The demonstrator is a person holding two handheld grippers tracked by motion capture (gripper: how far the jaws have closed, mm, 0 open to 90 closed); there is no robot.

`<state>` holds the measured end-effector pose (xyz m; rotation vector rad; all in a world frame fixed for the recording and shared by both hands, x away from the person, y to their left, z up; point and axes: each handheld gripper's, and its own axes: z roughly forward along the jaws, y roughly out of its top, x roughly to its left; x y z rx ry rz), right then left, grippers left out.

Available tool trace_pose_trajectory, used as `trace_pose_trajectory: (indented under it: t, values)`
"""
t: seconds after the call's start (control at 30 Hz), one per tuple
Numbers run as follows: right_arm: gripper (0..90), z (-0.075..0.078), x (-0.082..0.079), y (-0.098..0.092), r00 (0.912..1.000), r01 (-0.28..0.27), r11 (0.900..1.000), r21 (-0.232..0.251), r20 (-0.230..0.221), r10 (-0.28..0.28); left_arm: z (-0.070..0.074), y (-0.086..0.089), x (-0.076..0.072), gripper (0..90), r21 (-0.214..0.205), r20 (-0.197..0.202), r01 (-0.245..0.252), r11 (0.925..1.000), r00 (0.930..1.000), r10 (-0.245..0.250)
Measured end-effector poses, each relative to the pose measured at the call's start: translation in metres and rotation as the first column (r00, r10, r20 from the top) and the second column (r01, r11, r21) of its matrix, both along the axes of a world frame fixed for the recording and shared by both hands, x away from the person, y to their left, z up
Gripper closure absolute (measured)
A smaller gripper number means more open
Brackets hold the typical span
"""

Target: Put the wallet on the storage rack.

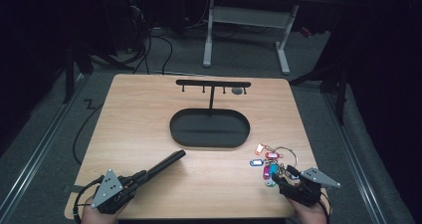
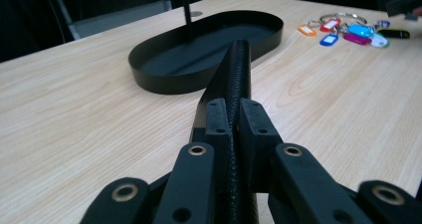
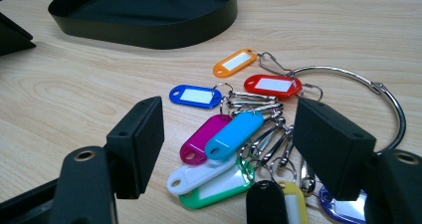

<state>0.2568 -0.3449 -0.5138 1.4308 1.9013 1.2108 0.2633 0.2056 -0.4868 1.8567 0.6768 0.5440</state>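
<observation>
Hovering, high view: right gripper (image 1: 287, 178) sits at the near right table (image 1: 139, 114) corner, jaws spread, touching the near edge of the bunch of key tags (image 1: 271, 163); left gripper (image 1: 169, 162) lies low, angled toward the oval tray (image 1: 209, 143) of the hook stand (image 1: 213, 83).
Left gripper view: jaws pressed together, nothing between them, pointing at the tray.
Right gripper view: jaws apart around the tags' near end, not pinching.
Handling: light, loose, jingly plastic tags; the stiff metal ring (image 3: 383, 92) looks the surest hold.
</observation>
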Motion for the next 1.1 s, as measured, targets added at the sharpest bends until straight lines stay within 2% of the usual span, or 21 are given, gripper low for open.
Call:
trace_pose_trajectory:
  t: [0.07,0.23,0.37,0.73,1.1]
  values:
    - [28.9,0.000,0.000,0.000,1.0000,0.001,1.0000,0.000,0.000,-0.001,-0.001,0.006,0.003,83.6,-0.023,-0.013,-0.015,0.9996,0.9998,0.015]
    - [28.9,0.000,0.000,0.000,1.0000,-0.001,1.0000,-0.002,0.000,0.001,-0.002,0.010,0.006,83.1,-0.036,-0.010,-0.033,0.9988,0.9994,0.033]
    - [28.9,-0.001,0.000,0.000,1.0000,-0.001,1.0000,-0.002,-0.002,0.001,-0.002,0.017,0.013,83.5,-0.064,-0.023,-0.054,0.9965,0.9984,0.052]
    - [28.9,-0.003,0.002,0.002,0.9999,-0.007,1.0000,-0.004,-0.013,0.007,-0.005,0.028,0.025,82.8,-0.097,-0.029,-0.103,0.9900,0.9945,0.101]
    - [28.9,-0.005,0.003,0.002,0.9997,-0.006,1.0000,0.003,-0.024,0.007,-0.006,0.035,0.029,72.3,-0.119,-0.051,-0.105,0.9873,0.9937,0.100]
